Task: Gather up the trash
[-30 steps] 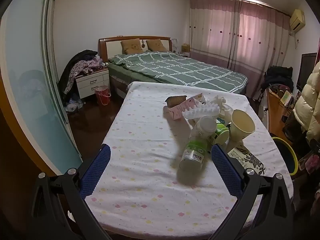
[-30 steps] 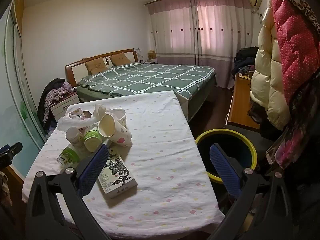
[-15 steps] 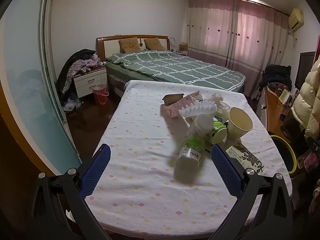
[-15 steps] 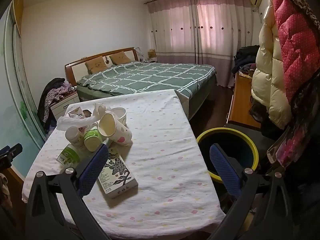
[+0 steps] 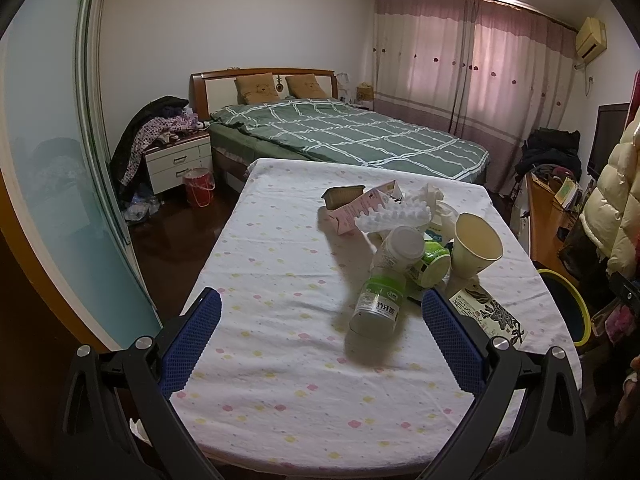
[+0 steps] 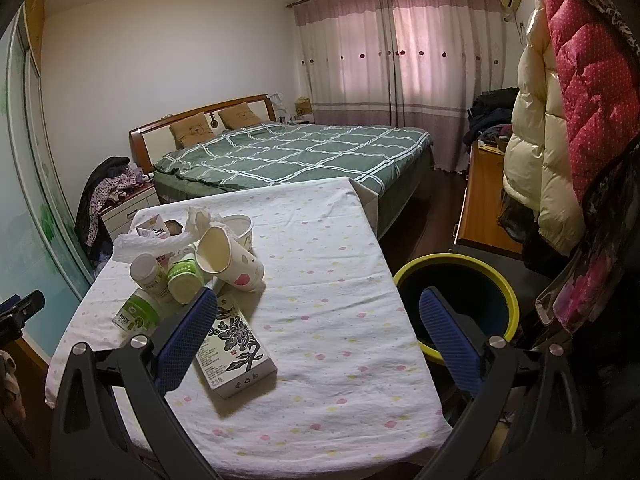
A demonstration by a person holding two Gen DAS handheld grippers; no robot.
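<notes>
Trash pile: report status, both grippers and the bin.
Left gripper open, empty, short of the bottle. Right gripper open, empty, over the table edge. Trash pile untouched on the table; bin beside it. Nothing in the way.

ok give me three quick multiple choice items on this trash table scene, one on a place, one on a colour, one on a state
1. Where is the round dark bin?
A on the bed
B on the floor beside the table's right edge
C under the nightstand

2. What colour is its rim?
A yellow
B red
C white

3. How is the large paper cup with pink print?
A upright
B crushed flat
C tipped on its side

Answers: 1 B, it sits low beside the cloth-covered table. 2 A, the rim is yellow. 3 C, its mouth faces sideways.
</notes>
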